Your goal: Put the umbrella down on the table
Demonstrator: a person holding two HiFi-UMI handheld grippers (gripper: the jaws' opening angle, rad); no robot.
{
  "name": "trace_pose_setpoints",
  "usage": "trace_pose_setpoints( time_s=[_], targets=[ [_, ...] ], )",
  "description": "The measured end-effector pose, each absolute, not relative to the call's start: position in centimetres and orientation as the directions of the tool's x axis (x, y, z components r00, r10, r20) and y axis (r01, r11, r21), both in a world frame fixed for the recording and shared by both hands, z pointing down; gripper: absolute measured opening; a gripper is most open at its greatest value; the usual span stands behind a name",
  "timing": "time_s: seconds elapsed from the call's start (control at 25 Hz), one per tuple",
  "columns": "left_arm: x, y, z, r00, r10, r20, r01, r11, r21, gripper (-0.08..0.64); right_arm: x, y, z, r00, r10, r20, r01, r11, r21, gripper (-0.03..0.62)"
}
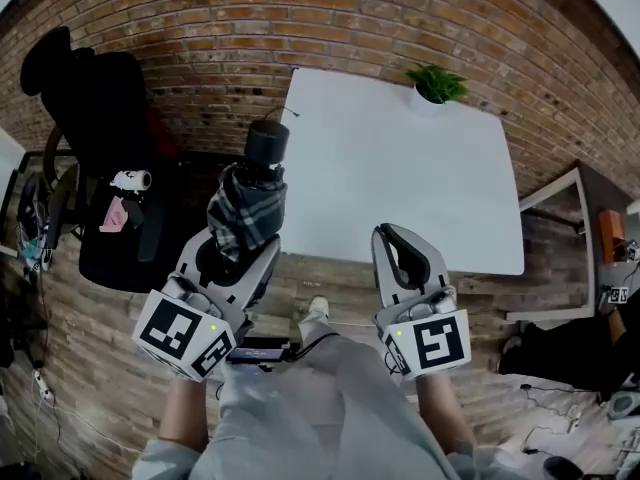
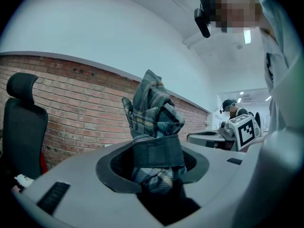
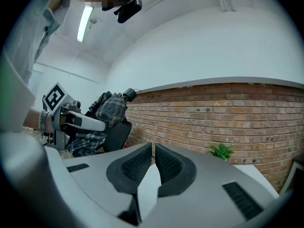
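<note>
I see the left gripper (image 1: 238, 248) as a pale grey moulded shell with black ribbed pads (image 2: 110, 171) and dark rectangular slots (image 2: 53, 197). Its marker cube (image 1: 180, 333), at seven o'clock in the head view, bears black-and-white squares and a small green light (image 1: 213, 326). The right gripper (image 1: 392, 236) matches it, with its own cube (image 1: 435, 343) at five o'clock. The person wears pale grey clothing (image 1: 320, 408) with long sleeves (image 1: 165, 456). A black head camera (image 3: 128, 8) shows at twelve o'clock in the right gripper view.
</note>
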State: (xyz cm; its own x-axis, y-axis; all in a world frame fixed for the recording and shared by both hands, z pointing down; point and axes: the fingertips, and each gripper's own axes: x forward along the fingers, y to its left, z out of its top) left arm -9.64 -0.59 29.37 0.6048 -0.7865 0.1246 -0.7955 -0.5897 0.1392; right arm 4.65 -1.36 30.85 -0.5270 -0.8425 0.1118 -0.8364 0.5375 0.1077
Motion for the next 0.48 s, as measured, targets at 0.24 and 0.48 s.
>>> trace_pose_setpoints(
  time_s=[0.24, 0.48],
  targets=[
    [-7.4, -6.6, 29.4, 0.578, -0.805, 0.136, -0.815, -0.561, 0.143, 0.208, 6.5, -7.7, 30.9, -0.559, -0.82, 0.12, -0.817, 0.57, 0.091, 0.052],
    [-5.9, -10.7, 29.3, 0.56, -0.817, 0.141, -0.828, -0.542, 0.145, 0.207, 8.0, -11.9, 31.1, -0.578, -0.806, 0.129, -0.804, 0.59, 0.081, 0.052]
  ],
)
